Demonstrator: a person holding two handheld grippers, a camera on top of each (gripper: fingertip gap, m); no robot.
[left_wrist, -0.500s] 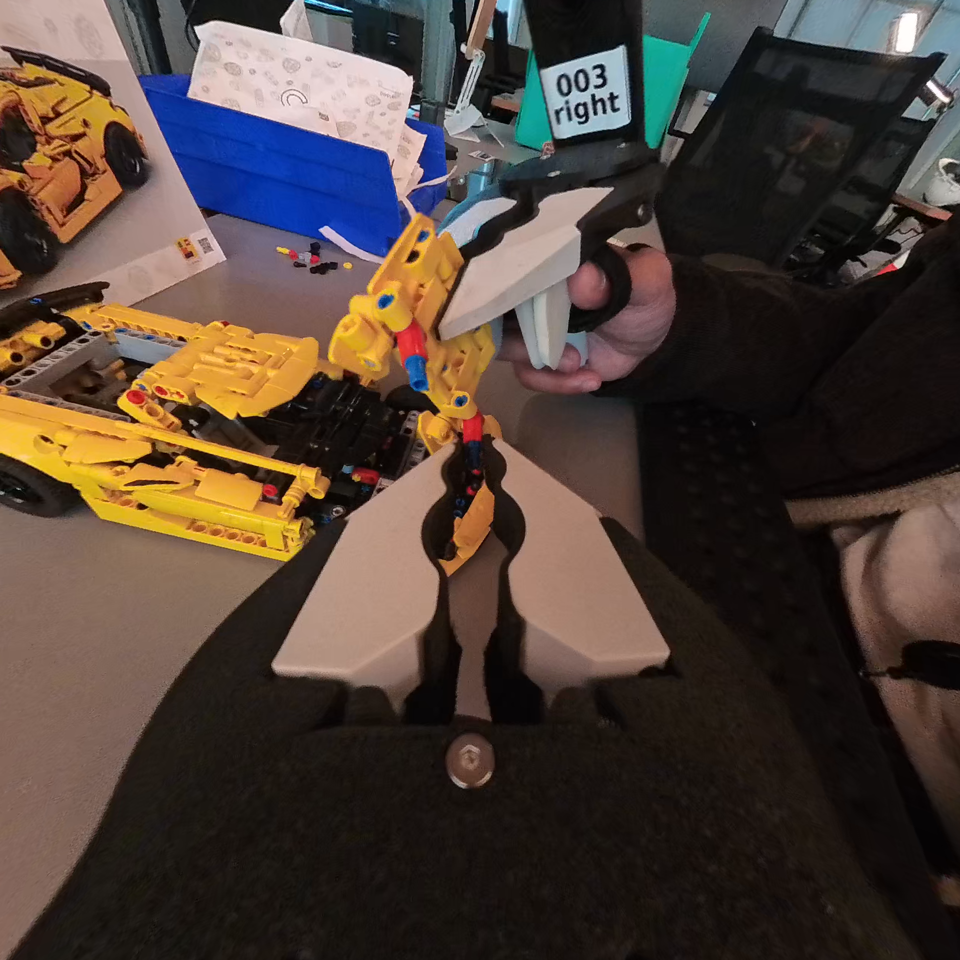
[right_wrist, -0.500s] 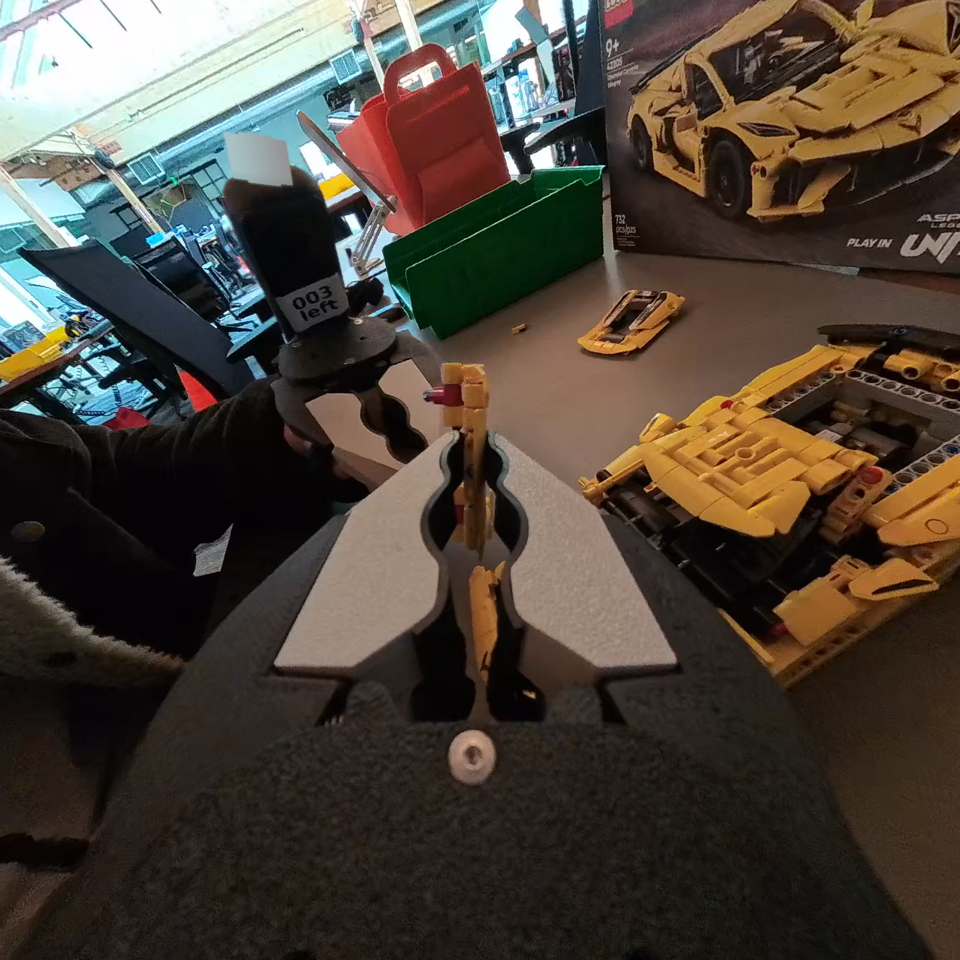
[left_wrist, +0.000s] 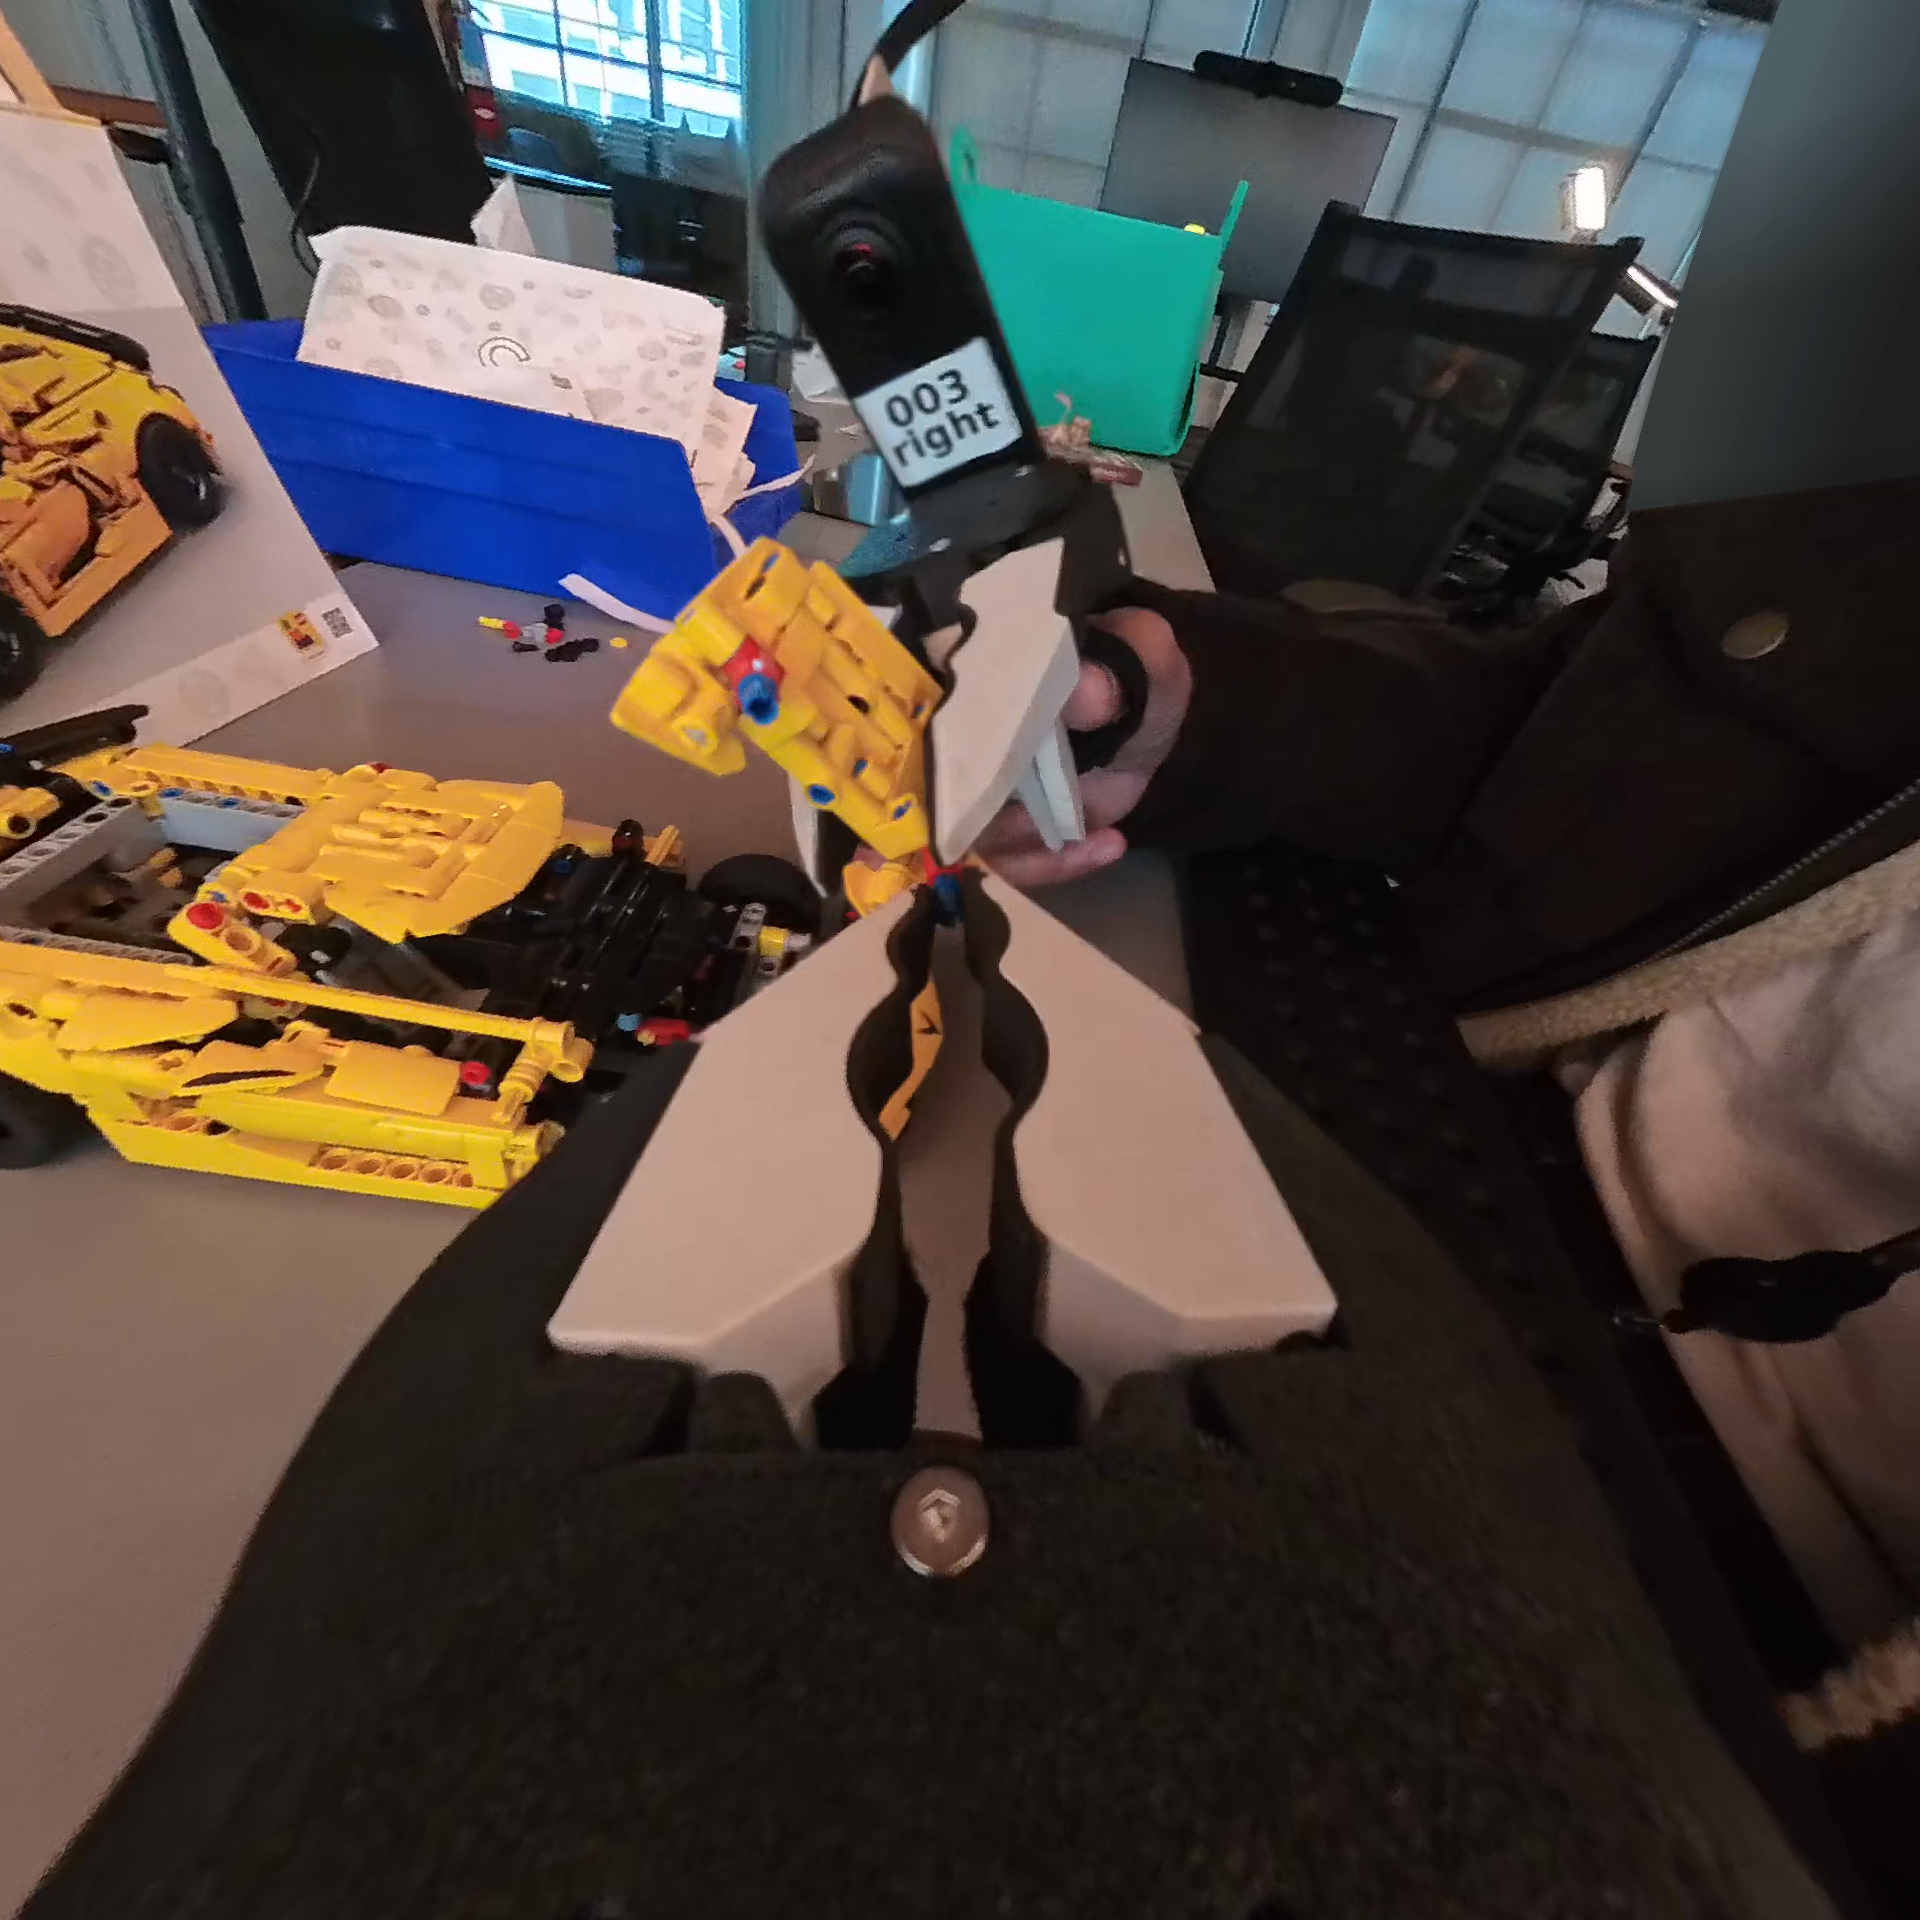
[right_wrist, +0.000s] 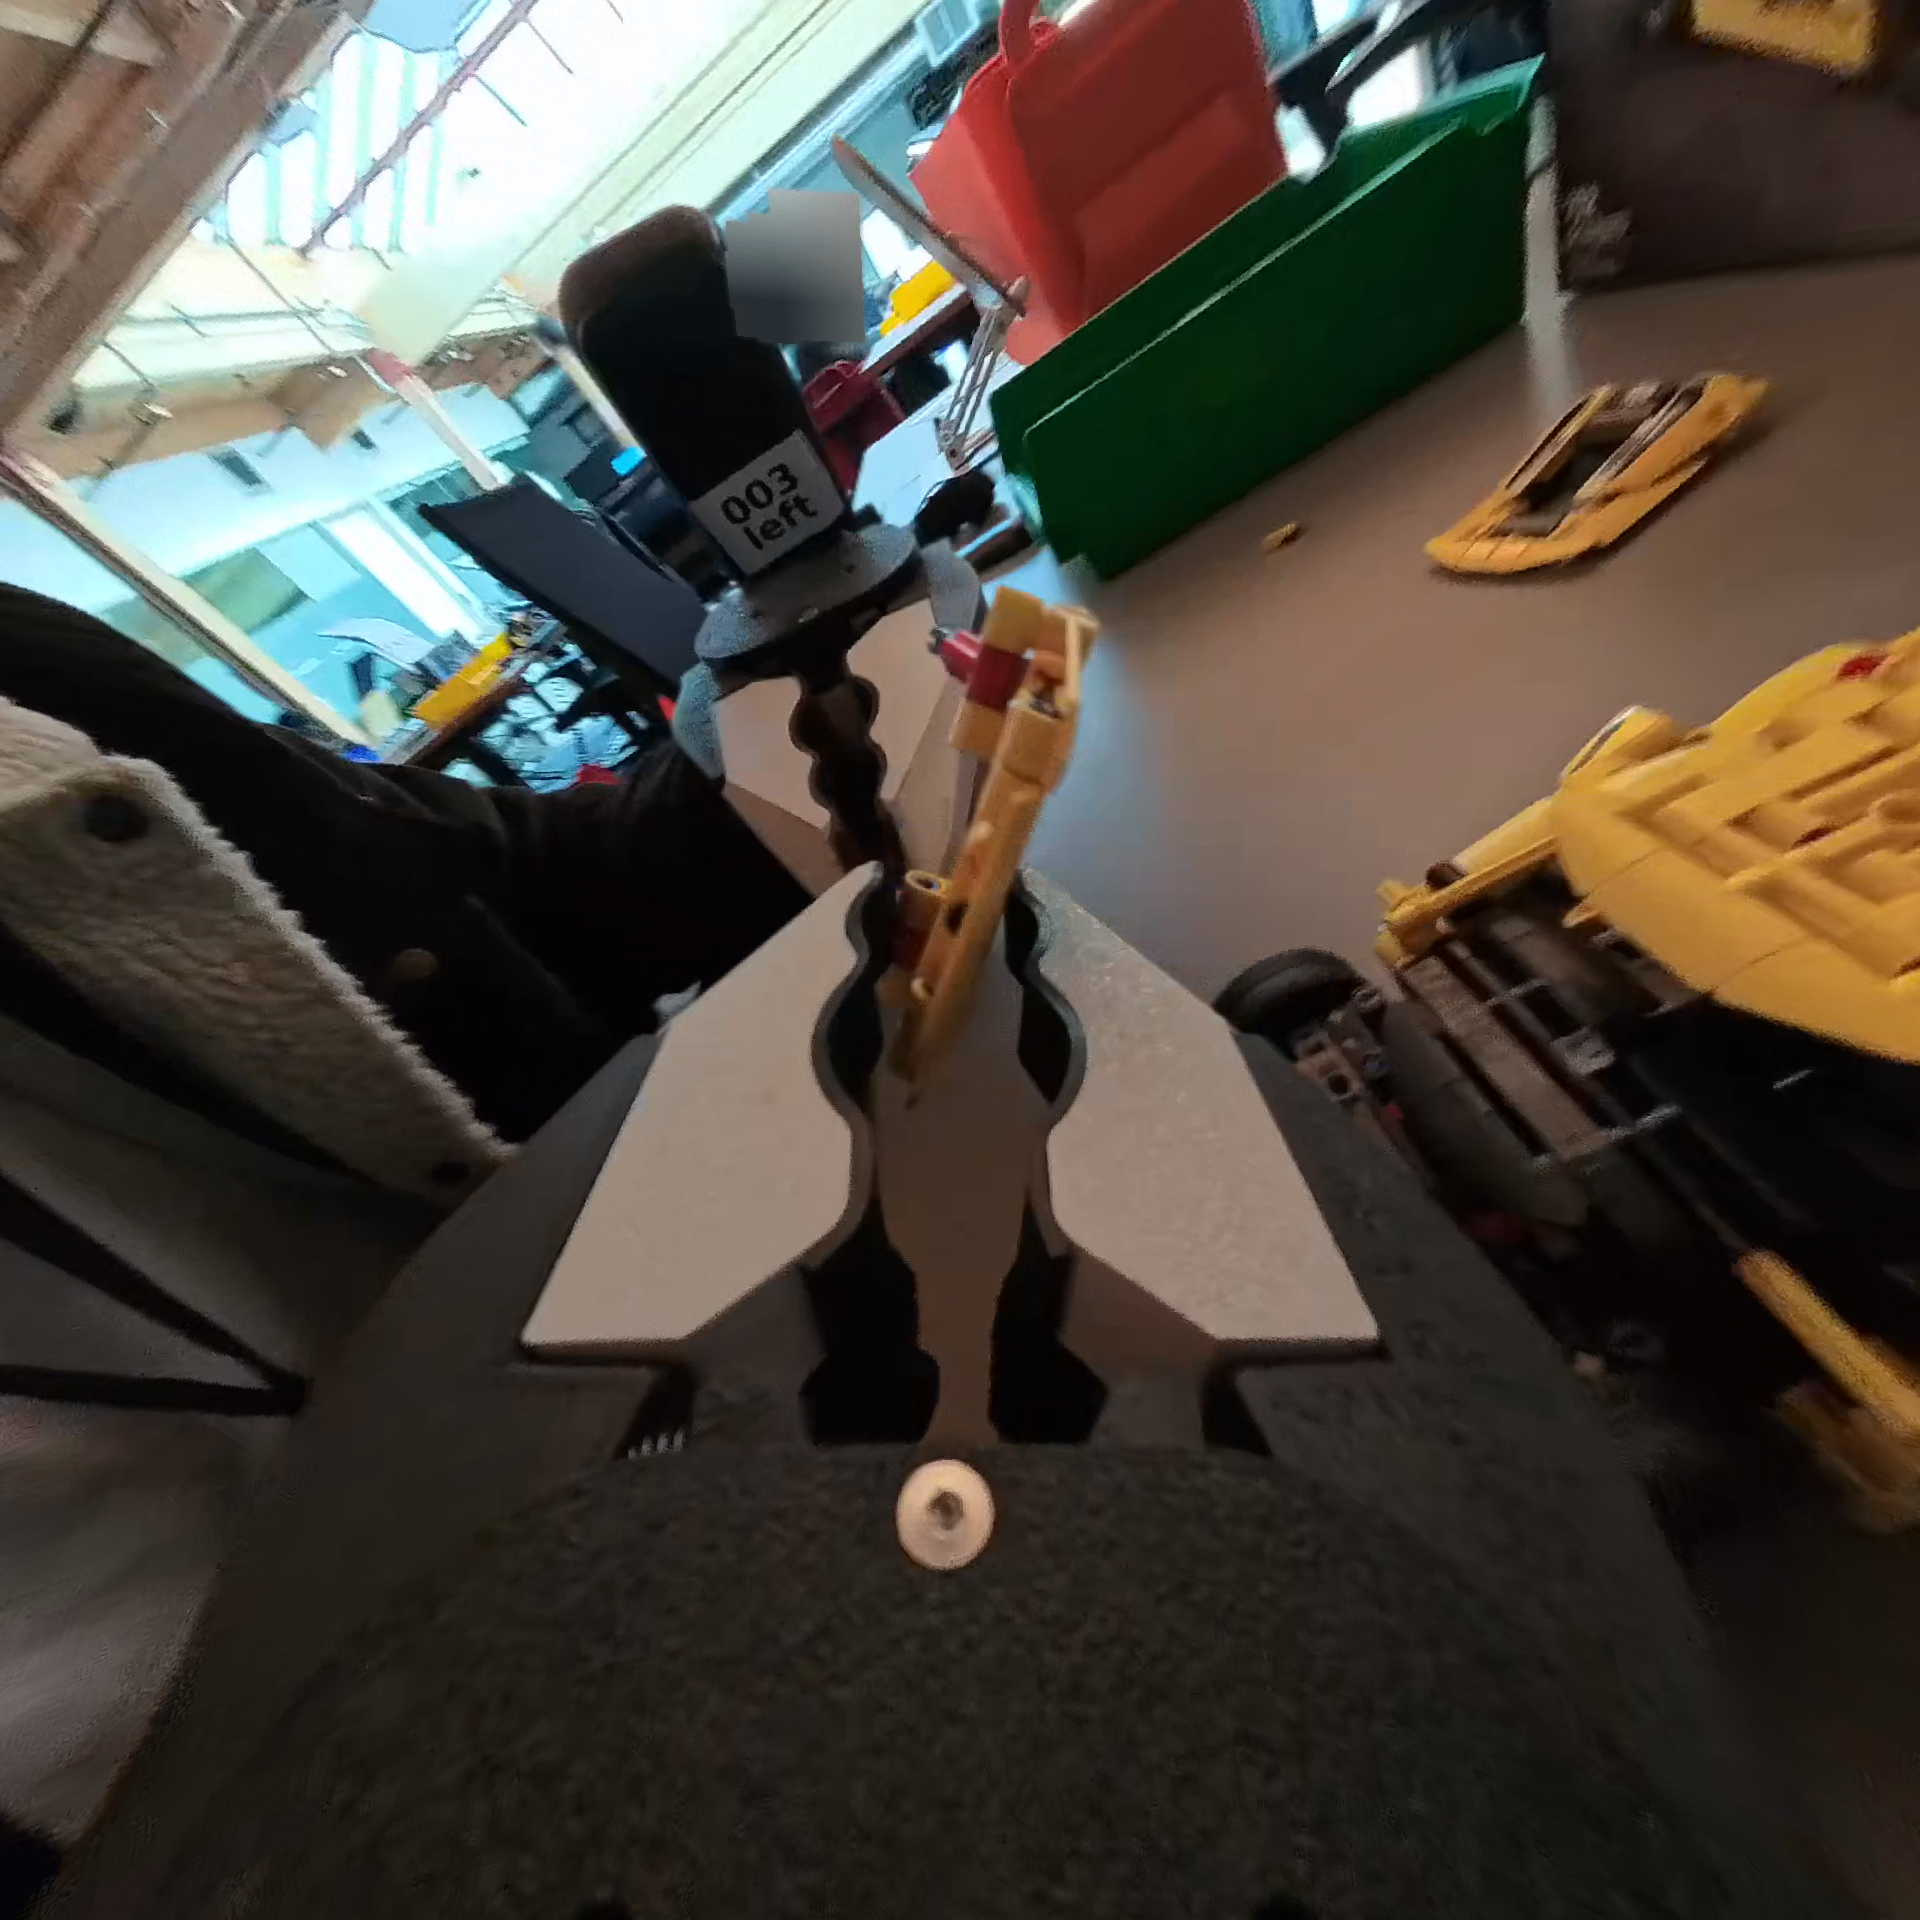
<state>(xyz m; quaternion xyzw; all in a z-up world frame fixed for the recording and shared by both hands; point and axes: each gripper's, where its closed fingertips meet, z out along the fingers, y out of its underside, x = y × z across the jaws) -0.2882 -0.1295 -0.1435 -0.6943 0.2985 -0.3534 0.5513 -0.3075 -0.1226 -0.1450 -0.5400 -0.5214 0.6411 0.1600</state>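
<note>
Both grippers meet above the table (left_wrist: 125, 1351), the left gripper (left_wrist: 940, 904) near, the right gripper (left_wrist: 940, 821) beyond it, a brick piece (left_wrist: 790, 686) clamped between them. The model car (left_wrist: 312, 987) lies left on the table; a bin (left_wrist: 468, 478) stands farther back, loose bits (left_wrist: 551, 636) before it.

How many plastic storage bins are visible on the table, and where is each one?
2. A blue bin stands at the far side of the table in the left wrist view, with paper sheets in it. A green bin stands beside a red bag in the right wrist view. Others may be hidden.
</note>
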